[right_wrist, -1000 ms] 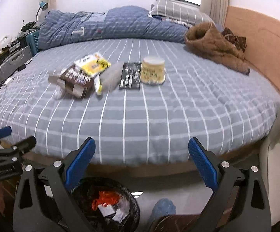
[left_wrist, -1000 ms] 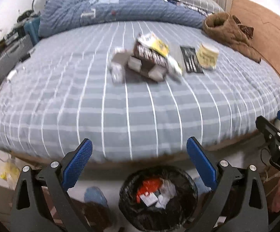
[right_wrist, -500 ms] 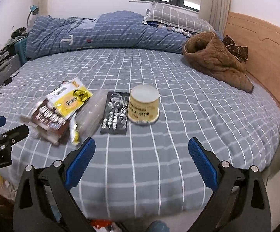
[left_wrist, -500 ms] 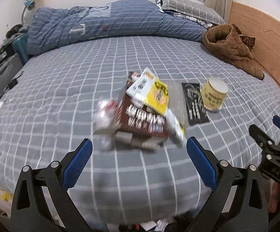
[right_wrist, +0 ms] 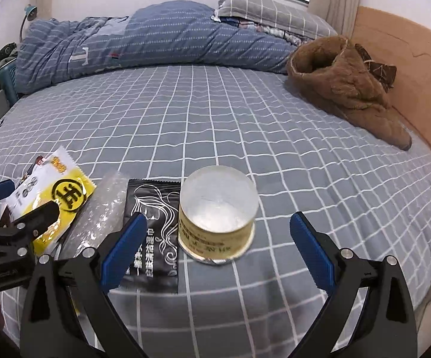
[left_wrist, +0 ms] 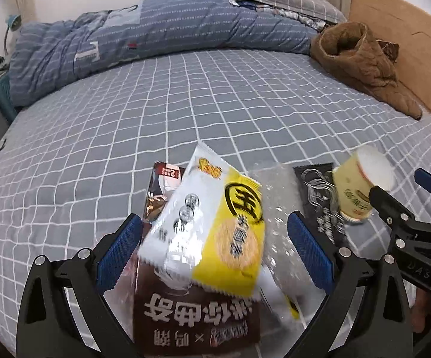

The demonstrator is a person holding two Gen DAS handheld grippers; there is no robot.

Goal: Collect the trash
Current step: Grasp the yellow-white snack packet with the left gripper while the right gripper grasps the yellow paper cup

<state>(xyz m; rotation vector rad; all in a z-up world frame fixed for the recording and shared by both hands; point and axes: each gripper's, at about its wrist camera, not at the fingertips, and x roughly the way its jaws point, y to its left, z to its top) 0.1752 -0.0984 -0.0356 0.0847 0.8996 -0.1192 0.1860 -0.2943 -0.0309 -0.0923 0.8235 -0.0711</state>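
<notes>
The yellow-and-white snack wrapper (left_wrist: 215, 232) lies on the bed (left_wrist: 215, 104) atop a brown packet (left_wrist: 197, 319), right between the spread fingers of the left gripper (left_wrist: 214, 253) — released, grasping nothing. At its 3 o'clock sit a clear plastic bag (left_wrist: 278, 208), a black sachet (right_wrist: 153, 238) and a paper cup (right_wrist: 218, 211); the right gripper (right_wrist: 217, 250) brackets that cup, equally released. Best to lower the left fingers past the wrapper's edges and pinch both layers — thin film slips easily.
</notes>
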